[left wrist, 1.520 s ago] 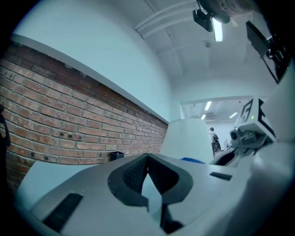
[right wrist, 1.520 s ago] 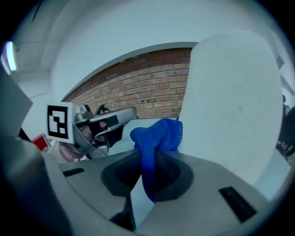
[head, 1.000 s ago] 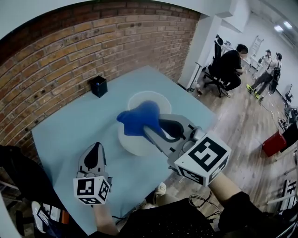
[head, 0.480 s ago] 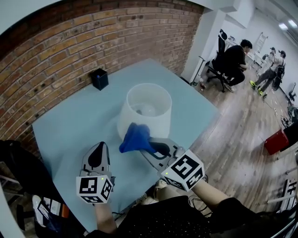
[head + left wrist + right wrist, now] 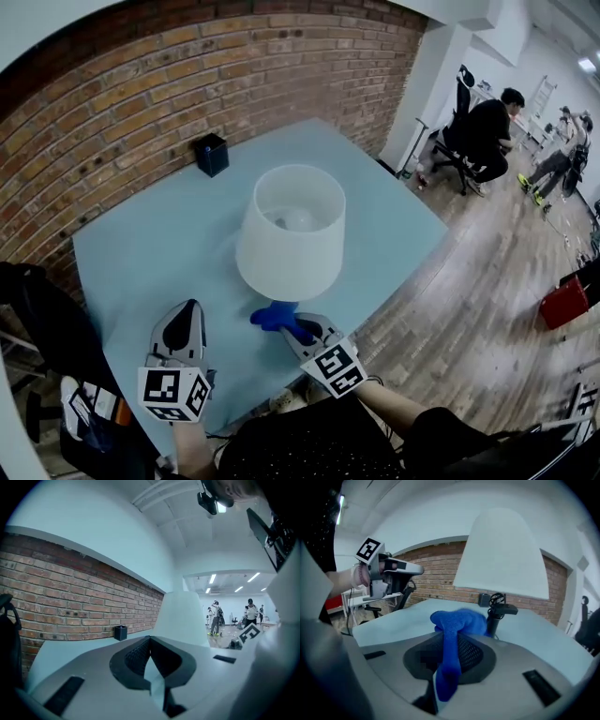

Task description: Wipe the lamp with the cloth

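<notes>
The lamp stands on the table, just ahead of the right gripper. The cloth sits between that gripper's jaws, bunched just beside the lamp's stem. The left gripper lies to its left, apart from the lamp. A small box stands far ahead, beyond the lamp, near the brick wall.

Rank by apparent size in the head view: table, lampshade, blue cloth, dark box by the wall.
1. table
2. lampshade
3. blue cloth and dark box: look about alike, so not ranked.
</notes>
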Tool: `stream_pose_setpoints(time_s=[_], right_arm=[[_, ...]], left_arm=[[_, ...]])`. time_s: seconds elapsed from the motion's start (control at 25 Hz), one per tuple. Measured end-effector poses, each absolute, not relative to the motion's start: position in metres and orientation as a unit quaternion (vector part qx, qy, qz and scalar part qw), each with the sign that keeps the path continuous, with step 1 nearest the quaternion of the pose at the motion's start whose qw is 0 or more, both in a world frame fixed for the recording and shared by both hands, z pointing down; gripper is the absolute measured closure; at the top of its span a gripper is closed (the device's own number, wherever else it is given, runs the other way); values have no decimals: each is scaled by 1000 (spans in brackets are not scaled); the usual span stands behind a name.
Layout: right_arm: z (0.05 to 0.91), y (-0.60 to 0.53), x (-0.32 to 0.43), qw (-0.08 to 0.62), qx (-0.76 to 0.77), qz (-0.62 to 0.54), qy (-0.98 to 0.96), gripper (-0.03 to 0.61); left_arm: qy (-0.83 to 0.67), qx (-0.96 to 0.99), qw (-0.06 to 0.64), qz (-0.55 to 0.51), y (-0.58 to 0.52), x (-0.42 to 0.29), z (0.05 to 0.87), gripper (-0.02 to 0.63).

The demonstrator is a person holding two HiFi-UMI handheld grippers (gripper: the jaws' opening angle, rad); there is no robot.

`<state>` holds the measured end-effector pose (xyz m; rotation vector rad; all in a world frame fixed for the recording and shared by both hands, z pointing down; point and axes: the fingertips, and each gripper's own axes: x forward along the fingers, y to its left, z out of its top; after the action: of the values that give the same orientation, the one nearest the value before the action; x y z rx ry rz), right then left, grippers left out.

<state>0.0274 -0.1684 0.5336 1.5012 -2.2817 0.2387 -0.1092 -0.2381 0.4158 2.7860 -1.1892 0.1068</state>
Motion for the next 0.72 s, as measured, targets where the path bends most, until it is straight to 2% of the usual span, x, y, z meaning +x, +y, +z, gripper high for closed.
stream_pose_setpoints(time_s=[0.16,0.28,0.4,0.56,0.72], right_arm=[[520,-201,56,155,601,13,-784,517],[511,-228,65,163,627,-68,-758,517],[519,-246,65,181,636,-98,-744,517],[575,-252,70,226,629,-5,-744,517],[609,-247,75,237,590,94,-766,517]], left_arm=[[-398,914,60,53,-230,-116,424,606],[-402,910,65,73,-228,-116,435,604],[-406,907,71,85,-225,-115,444,604],[-406,906,79,90,-221,-111,452,606],[-412,903,85,88,-225,-108,457,604]])
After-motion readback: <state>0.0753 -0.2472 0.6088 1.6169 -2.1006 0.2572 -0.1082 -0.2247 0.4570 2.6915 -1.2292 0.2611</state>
